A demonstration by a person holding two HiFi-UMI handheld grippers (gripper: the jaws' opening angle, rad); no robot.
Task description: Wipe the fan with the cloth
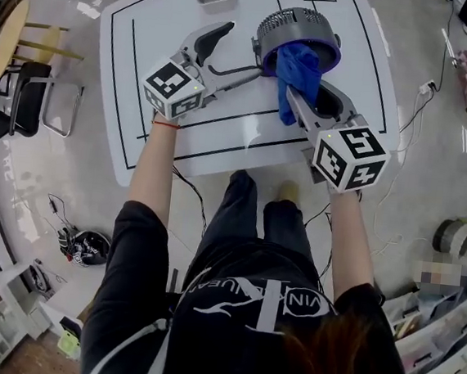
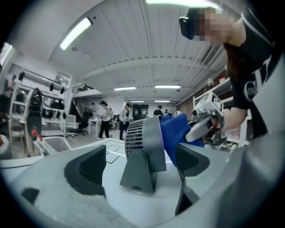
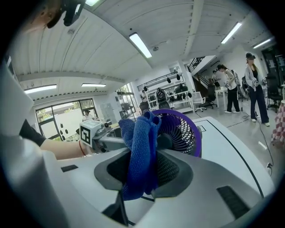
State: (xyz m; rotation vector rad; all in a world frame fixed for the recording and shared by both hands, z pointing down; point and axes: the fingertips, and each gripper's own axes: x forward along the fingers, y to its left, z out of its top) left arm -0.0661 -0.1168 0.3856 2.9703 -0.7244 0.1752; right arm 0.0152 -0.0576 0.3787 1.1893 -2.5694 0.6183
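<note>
A person is standing at a white table (image 1: pixel 146 67), holding a gripper in each hand. The right gripper (image 1: pixel 292 102) is pinching a blue cloth (image 1: pixel 299 69) between its jaws, and the cloth is bunching against the purple front rim of a grey fan (image 1: pixel 294 25). The left gripper (image 1: pixel 242 51) is pointing at the fan's left side, its jaws spread wide and gripping nothing. The fan is sitting on the table just beyond both grippers.

The cloth (image 1: pixel 298 75) apparently hides part of the fan (image 1: pixel 294 28).
</note>
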